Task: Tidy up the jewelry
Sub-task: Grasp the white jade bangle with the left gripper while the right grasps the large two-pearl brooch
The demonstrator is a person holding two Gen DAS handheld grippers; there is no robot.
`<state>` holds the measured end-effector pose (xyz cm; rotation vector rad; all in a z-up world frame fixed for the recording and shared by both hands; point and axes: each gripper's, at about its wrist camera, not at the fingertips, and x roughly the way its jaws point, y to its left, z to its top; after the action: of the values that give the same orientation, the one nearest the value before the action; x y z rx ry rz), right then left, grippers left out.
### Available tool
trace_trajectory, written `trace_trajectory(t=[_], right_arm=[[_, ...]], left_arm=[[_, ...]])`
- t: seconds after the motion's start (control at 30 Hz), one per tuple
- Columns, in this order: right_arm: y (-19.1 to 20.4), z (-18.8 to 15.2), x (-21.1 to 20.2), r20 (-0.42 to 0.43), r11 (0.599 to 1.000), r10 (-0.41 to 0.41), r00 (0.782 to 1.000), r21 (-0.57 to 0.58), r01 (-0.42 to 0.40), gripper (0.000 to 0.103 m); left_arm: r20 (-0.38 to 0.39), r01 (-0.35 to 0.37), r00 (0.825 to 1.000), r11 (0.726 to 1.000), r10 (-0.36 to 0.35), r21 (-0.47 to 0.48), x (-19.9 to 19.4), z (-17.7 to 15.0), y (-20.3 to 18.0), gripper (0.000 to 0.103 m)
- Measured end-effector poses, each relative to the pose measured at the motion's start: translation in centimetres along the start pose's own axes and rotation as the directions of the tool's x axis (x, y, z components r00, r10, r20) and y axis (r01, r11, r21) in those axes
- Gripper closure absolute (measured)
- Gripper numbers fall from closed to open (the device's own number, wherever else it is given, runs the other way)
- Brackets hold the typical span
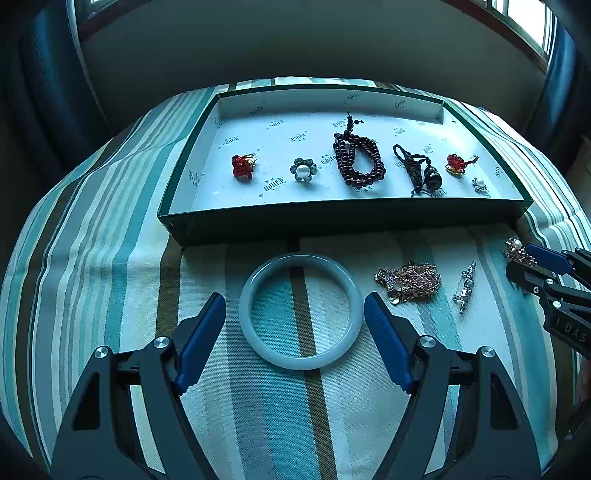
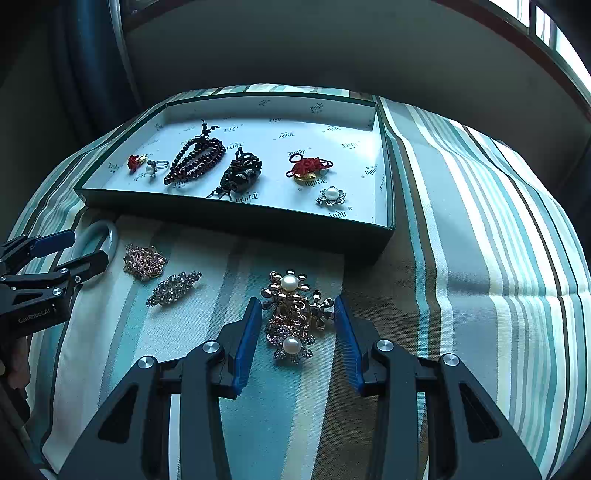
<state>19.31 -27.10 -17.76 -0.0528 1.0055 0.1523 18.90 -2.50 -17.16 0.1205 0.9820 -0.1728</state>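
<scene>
A pale jade bangle (image 1: 300,311) lies flat on the striped cloth between the open fingers of my left gripper (image 1: 295,306); no pad touches it. My right gripper (image 2: 297,311) is open around a pile of gold and pearl flower brooches (image 2: 293,314) on the cloth. A gold chain heap (image 1: 408,281) and a rhinestone clip (image 1: 465,287) lie between the two grippers. The green tray (image 1: 332,218) beyond holds a red knot (image 1: 243,167), a pearl flower (image 1: 303,170), dark red beads (image 1: 360,162), a black pendant (image 1: 421,171) and another red knot (image 1: 456,164).
The striped cloth (image 2: 480,221) covers a rounded surface that drops off on all sides. The tray's front wall stands just beyond both grippers. Dark wall and a window (image 1: 524,18) are behind.
</scene>
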Motion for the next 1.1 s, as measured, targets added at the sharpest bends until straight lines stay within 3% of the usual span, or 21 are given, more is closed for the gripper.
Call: trace_trajectory(t=[0.27,0.33,0.37,0.67,0.87,1.1], right_arm=[[0.0,-0.1,0.1,-0.001,1.0,0.002,1.0,0.0,-0.002,0.062],[0.0,-0.1,0.1,-0.002,1.0,0.003,1.0,0.0,-0.003,0.062],[0.0,-0.1,0.1,-0.002,1.0,0.002,1.0,-0.001,-0.002,0.062],[0.1,0.0,-0.1,0.004,1.0,0.009,1.0,0.001,-0.009,0.062],[0.0,0.3,-1.1,0.027,1.0,0.022,0.999,0.014,-0.022,0.062],[0.0,2.2,-3.2,0.088,0.999,0.038,0.995,0.017,-0.04,0.062]], left_arm=[[-0.01,0.011,1.0,1.0,-0.011,-0.018,0.9,0.1,0.7,0.022],[-0.008,0.017,1.0,1.0,-0.017,-0.017,0.9,0.0,0.7,0.024],[-0.003,0.021,1.0,1.0,-0.021,-0.012,0.8,0.0,0.6,0.033],[0.003,0.017,1.0,1.0,-0.017,-0.02,0.2,-0.4,0.9,0.033],[0.043,0.022,0.999,1.0,-0.021,-0.016,-1.6,-0.1,0.7,0.033],[0.123,0.045,0.992,0.999,-0.043,-0.016,-4.5,2.3,0.6,0.033]])
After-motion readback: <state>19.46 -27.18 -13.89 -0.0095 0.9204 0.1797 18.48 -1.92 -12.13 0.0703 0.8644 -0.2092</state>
